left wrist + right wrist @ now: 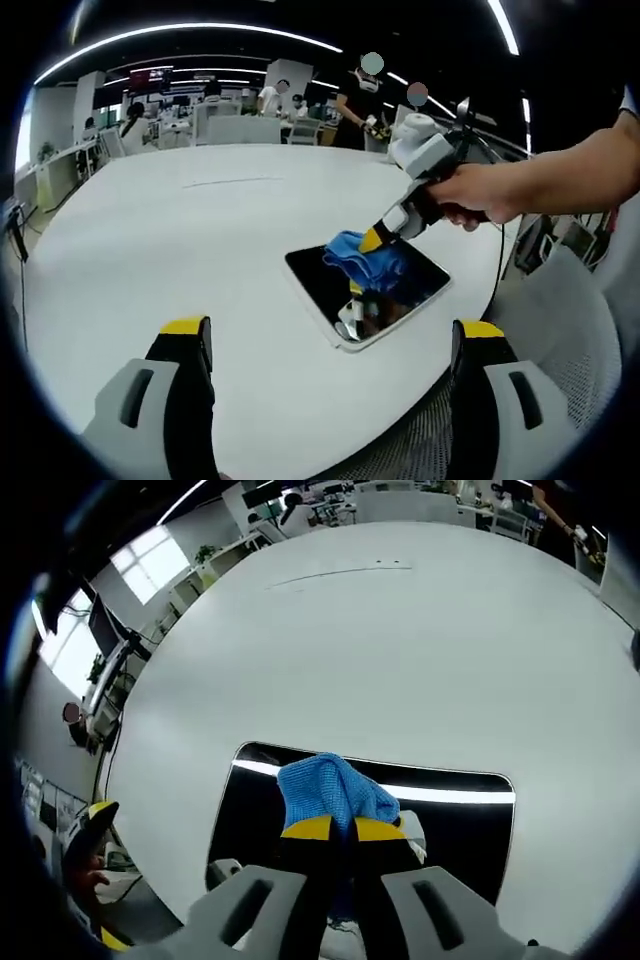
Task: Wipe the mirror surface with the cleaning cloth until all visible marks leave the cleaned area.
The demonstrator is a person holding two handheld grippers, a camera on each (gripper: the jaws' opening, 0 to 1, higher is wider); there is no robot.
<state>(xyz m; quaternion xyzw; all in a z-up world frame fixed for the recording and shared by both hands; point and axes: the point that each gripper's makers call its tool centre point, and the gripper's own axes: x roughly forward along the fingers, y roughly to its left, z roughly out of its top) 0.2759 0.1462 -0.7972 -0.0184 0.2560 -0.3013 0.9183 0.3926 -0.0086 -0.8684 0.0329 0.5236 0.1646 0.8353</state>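
A dark rectangular mirror (pixel 330 290) (pixel 250 800) with a pale frame lies flat near the front edge of the white table (pixel 180 240). A blue cleaning cloth (pixel 375 258) (pixel 328 790) rests bunched on the glass. My right gripper (pixel 343 829) is shut on the cloth and presses it against the mirror; in the left gripper view it comes in from the right (pixel 372 240), held by a person's hand (pixel 478 195). My left gripper (pixel 335 330) hangs open above the table's front edge, short of the mirror, holding nothing.
The big white round table (pixel 400 640) stretches far beyond the mirror. A mesh chair (pixel 570 320) stands at the right by the table edge. Desks, screens and several people (pixel 355 100) fill the far background. The left gripper's yellow tip (pixel 95 815) shows at the left edge.
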